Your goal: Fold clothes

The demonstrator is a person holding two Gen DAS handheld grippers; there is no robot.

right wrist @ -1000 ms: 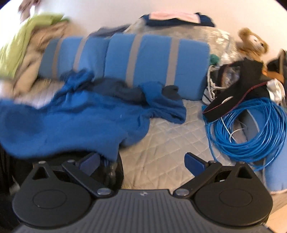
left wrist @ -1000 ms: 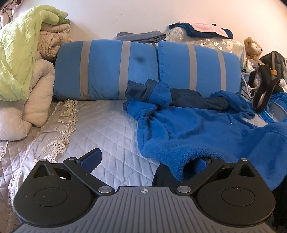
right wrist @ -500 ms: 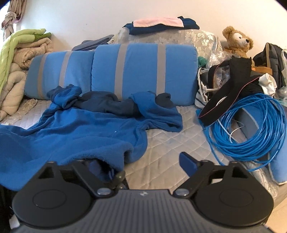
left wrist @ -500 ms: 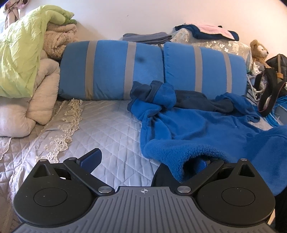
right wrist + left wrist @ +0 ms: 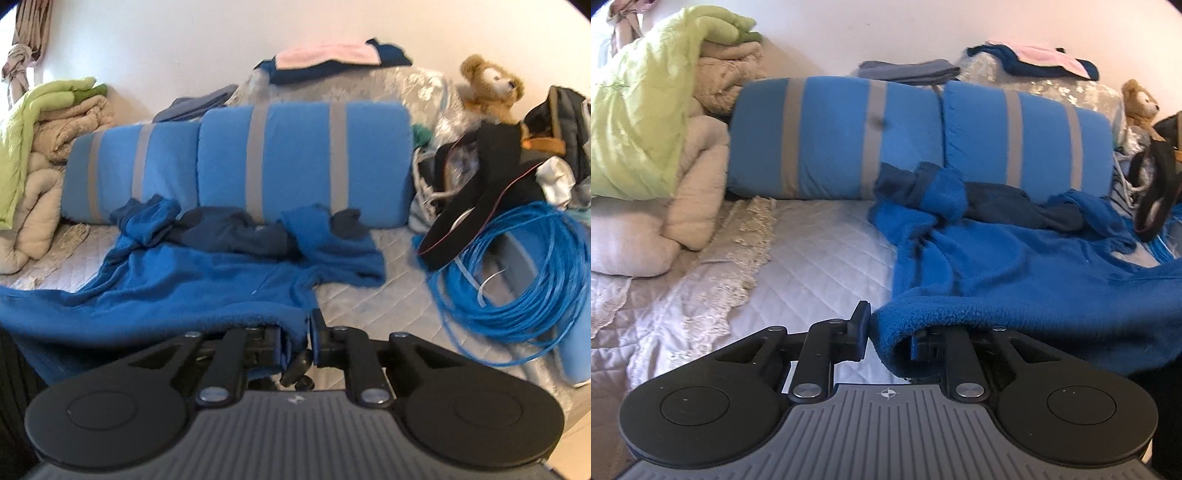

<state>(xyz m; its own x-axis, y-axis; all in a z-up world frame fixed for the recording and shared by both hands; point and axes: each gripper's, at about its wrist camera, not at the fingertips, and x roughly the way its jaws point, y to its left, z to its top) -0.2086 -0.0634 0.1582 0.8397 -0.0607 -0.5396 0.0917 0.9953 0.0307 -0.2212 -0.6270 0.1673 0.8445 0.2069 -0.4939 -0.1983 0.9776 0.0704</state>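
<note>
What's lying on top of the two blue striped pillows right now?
Nothing lies on the blue striped pillows. The blue fleece garment bunches against their lower front, hiding that edge. Folded clothes sit on bedding behind them.

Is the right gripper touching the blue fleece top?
Touching. In the right wrist view the right gripper has just been closing, and the hem of the blue fleece top sits pinched between its jaws.
</note>
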